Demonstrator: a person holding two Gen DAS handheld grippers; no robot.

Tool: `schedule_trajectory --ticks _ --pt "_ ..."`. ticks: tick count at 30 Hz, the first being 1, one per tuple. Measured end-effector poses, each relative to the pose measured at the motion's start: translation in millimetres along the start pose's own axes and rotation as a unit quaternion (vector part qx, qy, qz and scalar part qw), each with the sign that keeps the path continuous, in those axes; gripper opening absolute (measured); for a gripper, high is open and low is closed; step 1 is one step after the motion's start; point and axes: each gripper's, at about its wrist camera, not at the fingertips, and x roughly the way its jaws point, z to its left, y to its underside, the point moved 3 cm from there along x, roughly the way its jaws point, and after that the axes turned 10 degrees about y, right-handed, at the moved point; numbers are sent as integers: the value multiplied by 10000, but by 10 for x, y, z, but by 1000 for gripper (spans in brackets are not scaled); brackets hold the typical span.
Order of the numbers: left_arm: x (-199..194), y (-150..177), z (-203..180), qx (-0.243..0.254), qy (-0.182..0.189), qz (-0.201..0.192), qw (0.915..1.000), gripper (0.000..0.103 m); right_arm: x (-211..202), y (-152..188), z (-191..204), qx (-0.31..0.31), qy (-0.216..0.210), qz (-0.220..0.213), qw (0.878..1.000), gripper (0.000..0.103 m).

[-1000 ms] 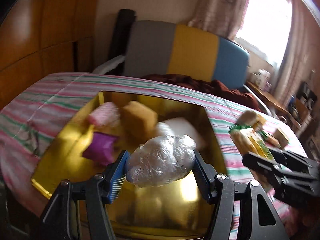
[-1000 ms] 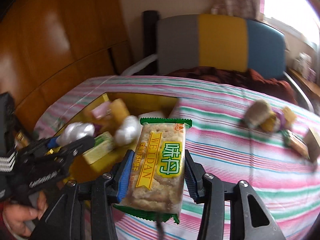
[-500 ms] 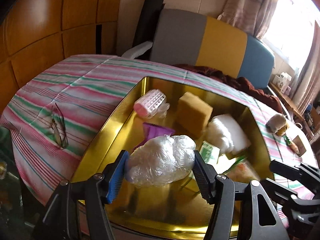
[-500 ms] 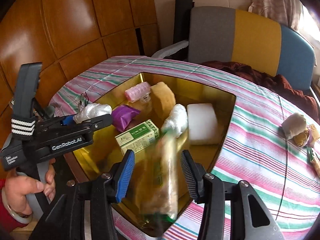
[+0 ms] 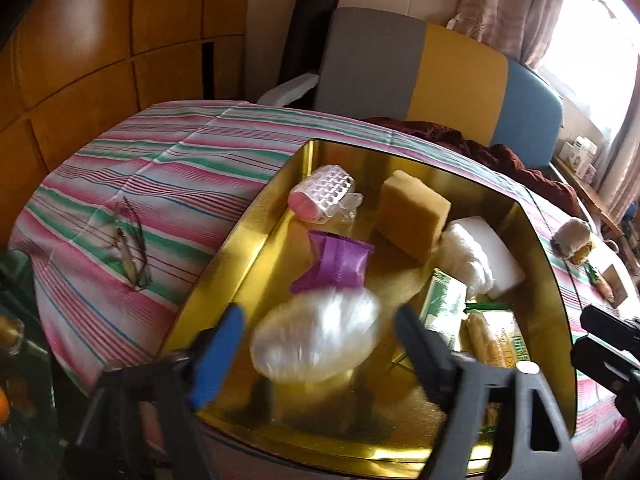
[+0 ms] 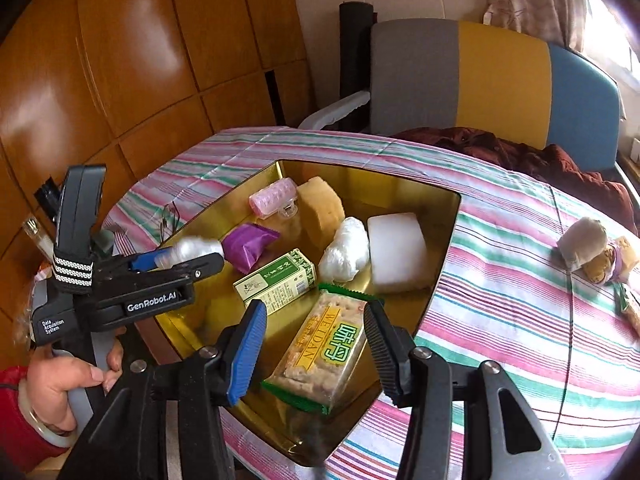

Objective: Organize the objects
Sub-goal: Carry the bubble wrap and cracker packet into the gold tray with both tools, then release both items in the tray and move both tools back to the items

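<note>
A gold tray (image 5: pixel 240 232) (image 6: pixel 452 216) sits on the striped tablecloth. Above its near end my left gripper (image 5: pixel 316 348) (image 6: pixel 184 256) has its jaws opening. A clear plastic bundle (image 5: pixel 316 340) (image 6: pixel 192 246) is blurred between the pads, with a gap on each side. My right gripper (image 6: pixel 314 346) (image 5: pixel 608 344) stands open over the tray's near corner. A green-edged cracker packet (image 6: pixel 324 348) (image 5: pixel 492 340) lies in the tray between its fingers, untouched.
The tray also holds a pink roller (image 5: pixel 320 194), yellow sponge (image 5: pixel 412 214), purple packet (image 5: pixel 336 264), green box (image 6: pixel 276 280), white block (image 6: pixel 396 252) and white bundle (image 6: pixel 346 254). Glasses (image 5: pixel 130 248) lie left of it, small toys (image 6: pixel 592 248) right. A person's hand (image 6: pixel 68 376) holds the left gripper.
Both grippers came in over the tray. The right gripper let go of the cracker packet, which now lies in the tray. The left jaws spread and the plastic bundle came free.
</note>
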Motion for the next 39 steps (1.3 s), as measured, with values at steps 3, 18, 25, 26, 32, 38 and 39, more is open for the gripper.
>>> schedule_trajectory --ticks 3,18,25,26,32,38,39 --pt "-87 -6 18 -84 -63 -185 9998 99 0 11 -31 57 3 9 10000 51" --pt "-174 -63 -226 -224 142 -230 9994 103 -31 18 -232 348 64 -49 9994 51" --pt "-188 -95 -507 -219 460 -196 9985 103 -83 20 -479 588 217 -124 9980 51" --pt "-192 -99 -556 -175 489 -201 9984 103 -89 19 -525 639 245 -136 9976 51" --pt "-199 -136 -925 154 751 -162 9969 103 -99 55 -897 970 568 -72 9936 51" --pt "-136 -110 -1377 539 1019 5 9933 103 -82 156 -1405 1366 1161 165 9837 52" --pt "-126 -103 -1429 585 1046 27 9928 103 -102 210 -1612 1481 1366 220 9792 52"
